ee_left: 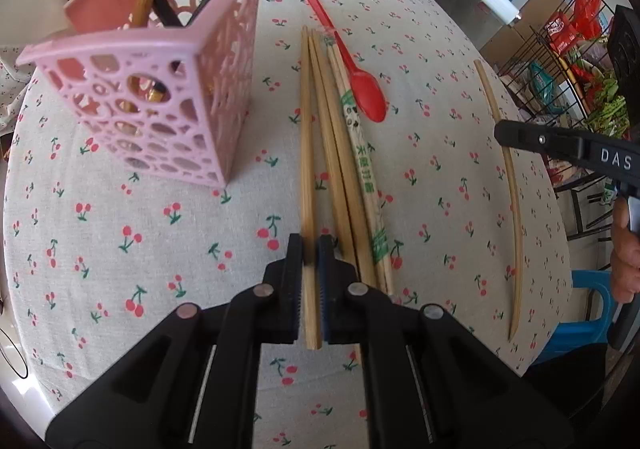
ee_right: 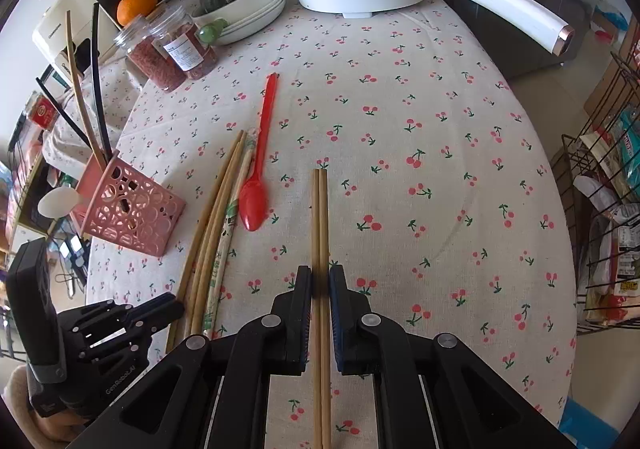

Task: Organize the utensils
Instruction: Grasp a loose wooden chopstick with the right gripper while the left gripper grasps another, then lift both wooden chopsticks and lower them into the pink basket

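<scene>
The pink basket [ee_left: 160,89] is standing at the left on the tablecloth [ee_left: 120,229], already holding a few sticks. Just right of it, the left gripper [ee_left: 310,253] is clenching the near end of one bamboo chopstick [ee_left: 306,137], the leftmost of a bundle [ee_left: 340,169] lying beside a red spoon [ee_left: 362,89]. Gripped so close to its end, the chopstick is likely to swing or drag its neighbours when lifted. Farther right, the right gripper [ee_right: 320,281] is squeezing a pair of chopsticks [ee_right: 320,217]; pinched side by side, one could be slipping loose, or both could be missing the basket's opening.
</scene>
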`<state>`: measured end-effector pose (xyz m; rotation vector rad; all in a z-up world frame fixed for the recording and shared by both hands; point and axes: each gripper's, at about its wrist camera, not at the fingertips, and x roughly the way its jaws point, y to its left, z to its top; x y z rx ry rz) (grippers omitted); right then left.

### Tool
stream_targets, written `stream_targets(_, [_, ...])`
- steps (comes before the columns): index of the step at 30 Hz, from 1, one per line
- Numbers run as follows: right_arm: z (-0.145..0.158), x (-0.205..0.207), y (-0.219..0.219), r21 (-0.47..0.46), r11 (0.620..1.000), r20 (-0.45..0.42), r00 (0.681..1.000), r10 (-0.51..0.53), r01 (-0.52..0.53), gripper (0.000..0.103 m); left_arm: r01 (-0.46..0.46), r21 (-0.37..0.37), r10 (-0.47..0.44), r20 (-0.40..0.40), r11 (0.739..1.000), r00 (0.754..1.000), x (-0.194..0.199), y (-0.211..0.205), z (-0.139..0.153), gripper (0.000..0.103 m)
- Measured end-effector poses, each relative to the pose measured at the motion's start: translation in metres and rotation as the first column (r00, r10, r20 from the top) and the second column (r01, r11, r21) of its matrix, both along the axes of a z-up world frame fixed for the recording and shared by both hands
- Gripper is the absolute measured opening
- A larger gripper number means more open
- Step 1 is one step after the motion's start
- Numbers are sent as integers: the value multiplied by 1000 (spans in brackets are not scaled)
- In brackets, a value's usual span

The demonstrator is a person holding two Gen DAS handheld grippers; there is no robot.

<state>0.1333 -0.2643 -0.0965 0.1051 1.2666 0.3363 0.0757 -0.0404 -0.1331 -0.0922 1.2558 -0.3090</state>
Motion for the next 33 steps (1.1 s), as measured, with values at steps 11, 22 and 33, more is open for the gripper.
stream_targets(11, [13,-15,3,29,999,11,1000,14,-14,9,234,67,-219,-173,970,960,-55,40,1,8])
stream_targets(22, [17,-22,6,42,999,10,1000,6,-6,9,192,103,-196,27,976,980,-7,4,17,26])
stream_targets(33, [22,-29,-2,57,998,18,1000,-13,11,9,170,206,-179,24,964,984,15,-28,-3,7])
